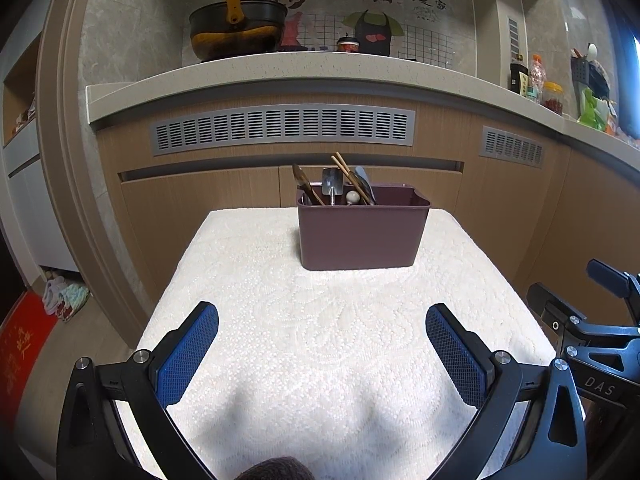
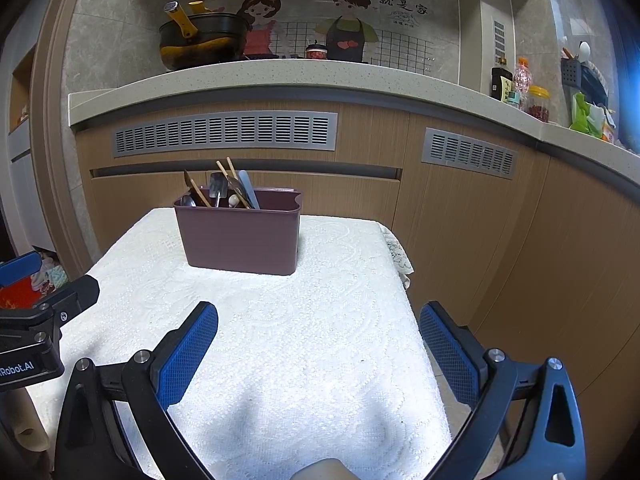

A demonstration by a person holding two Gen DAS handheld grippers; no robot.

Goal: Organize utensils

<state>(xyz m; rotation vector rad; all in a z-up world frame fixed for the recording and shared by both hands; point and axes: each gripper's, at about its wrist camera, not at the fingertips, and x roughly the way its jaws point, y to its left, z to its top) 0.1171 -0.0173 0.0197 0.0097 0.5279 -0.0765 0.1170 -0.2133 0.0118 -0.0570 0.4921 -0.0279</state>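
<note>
A maroon plastic bin stands at the far end of the small table covered in white lace cloth. Several utensils stand upright in its left part: chopsticks, spoons, a metal scoop, a pale blue handle. The bin also shows in the right wrist view with the utensils. My left gripper is open and empty over the near part of the cloth. My right gripper is open and empty over the table's right side.
Wooden cabinets with grey vents rise behind the table, under a counter with a black pan. Bottles and jars stand at the right. The right gripper's body shows beside the left one; the left gripper's body shows in the right view.
</note>
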